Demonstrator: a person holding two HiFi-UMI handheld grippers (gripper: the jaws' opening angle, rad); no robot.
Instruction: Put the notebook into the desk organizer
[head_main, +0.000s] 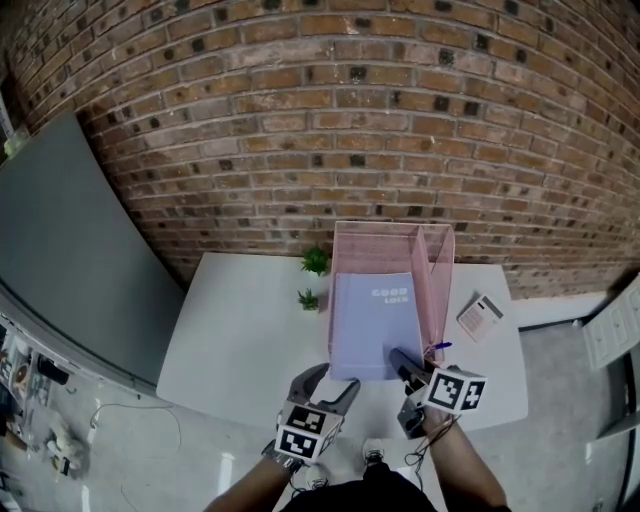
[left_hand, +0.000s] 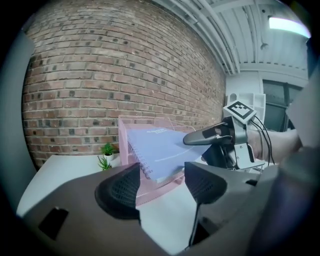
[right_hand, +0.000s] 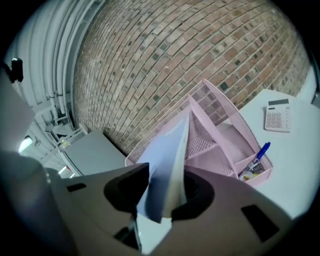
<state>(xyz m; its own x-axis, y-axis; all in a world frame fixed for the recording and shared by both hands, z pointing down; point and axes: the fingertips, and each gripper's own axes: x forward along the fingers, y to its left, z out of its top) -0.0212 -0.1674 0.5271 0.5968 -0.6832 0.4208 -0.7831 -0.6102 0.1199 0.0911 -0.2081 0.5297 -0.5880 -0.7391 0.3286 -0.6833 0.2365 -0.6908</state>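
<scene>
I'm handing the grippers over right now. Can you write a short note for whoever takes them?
Left gripper: open, empty, short of the desk organizer.
Right gripper: jaws apart round the near corner of the notebook, seemingly not pressing.
Notebook: far end in the organizer's large compartment, near end sticking out of the front.
Done: notebook partly in.
To do: push it fully in, then withdraw.

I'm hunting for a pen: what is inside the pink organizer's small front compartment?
A blue pen stands slanted in the organizer's small compartment, over some small items too unclear to name. Its front wall covers whatever lies lower.
</scene>
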